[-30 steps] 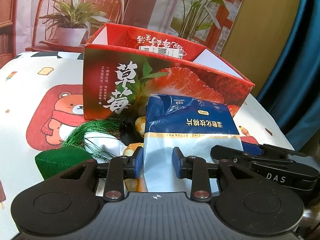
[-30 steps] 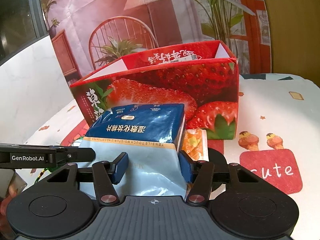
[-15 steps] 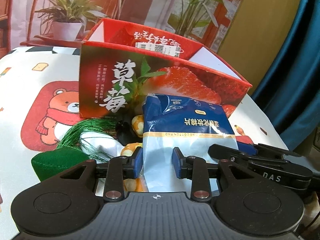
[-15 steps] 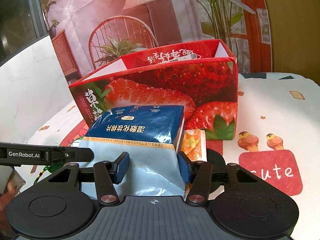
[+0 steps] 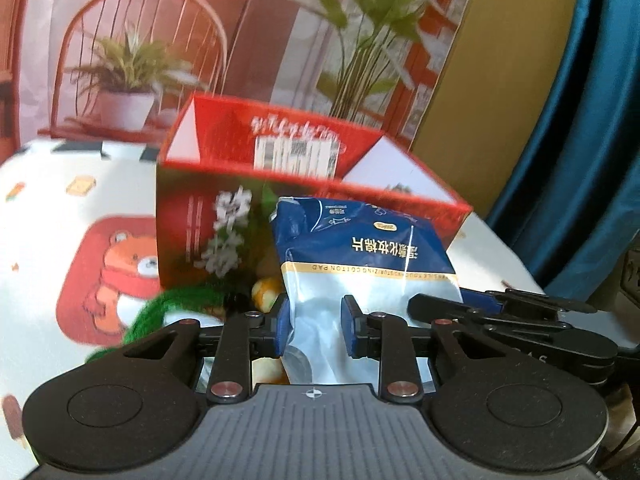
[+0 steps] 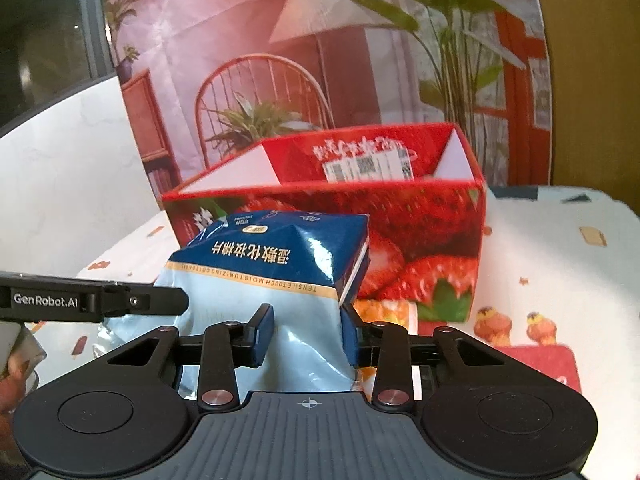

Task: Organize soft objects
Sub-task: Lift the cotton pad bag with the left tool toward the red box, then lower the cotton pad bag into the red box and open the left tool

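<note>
A soft blue and pale bag of cotton pads is held up in front of the open red strawberry box. My left gripper pinches the bag's pale near end, and its jaws are closing on it. My right gripper squeezes the same pale end of the bag from the other side, crumpling it as its jaws close. The box stands just behind, its inside partly visible. Each gripper shows at the edge of the other's view.
Green tasselled yarn and a yellow-orange soft toy lie by the box's near wall. An orange packet lies under the bag. The tablecloth has cartoon prints. A hand shows at the lower left.
Both grippers have risen with the bag, so the box sits lower and more of its inside shows. The right jaws have narrowed and crumpled the bag's end.
</note>
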A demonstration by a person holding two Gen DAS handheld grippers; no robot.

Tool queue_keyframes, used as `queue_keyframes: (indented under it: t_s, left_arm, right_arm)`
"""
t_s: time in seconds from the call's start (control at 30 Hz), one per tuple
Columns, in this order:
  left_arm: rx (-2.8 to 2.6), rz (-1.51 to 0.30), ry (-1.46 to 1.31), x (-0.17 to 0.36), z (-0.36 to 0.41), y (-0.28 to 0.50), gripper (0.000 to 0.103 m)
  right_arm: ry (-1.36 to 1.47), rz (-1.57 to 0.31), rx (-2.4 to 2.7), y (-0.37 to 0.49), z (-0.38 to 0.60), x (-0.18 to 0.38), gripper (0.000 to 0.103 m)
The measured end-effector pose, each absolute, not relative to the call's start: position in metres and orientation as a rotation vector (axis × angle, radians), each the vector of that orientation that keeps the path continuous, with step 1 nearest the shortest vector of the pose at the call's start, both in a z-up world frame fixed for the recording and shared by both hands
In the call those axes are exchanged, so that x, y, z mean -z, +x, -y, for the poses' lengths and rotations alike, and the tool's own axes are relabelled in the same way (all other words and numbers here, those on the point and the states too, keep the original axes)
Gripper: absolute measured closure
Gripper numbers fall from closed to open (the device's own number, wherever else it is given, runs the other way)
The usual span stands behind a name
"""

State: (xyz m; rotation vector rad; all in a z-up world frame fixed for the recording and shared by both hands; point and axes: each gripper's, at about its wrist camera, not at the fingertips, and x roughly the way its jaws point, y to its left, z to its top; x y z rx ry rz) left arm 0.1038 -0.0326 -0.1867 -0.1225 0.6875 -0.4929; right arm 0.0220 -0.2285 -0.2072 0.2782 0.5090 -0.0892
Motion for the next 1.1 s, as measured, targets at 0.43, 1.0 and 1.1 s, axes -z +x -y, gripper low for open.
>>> queue_keyframes:
  t_s: [0.43,1.0,1.1]
  left_arm:
    - [0.498,-0.551,-0.119,0.14,0.03,0.099,0.074]
    - [0.491,-0.544,-0.117,0.113,0.036,0.153,0.074]
    - [0.49,-0.561,-0.119,0.115,0.038,0.17,0.074]
  right_arm:
    - [0.232,-0.394,0.057,0.027,0.233,0.15,0.071]
    - [0.196,-0.387,0.024,0.088,0.255,0.109,0.071]
    - [0.21,-0.402,0.022,0.103,0.263,0.109,0.071]
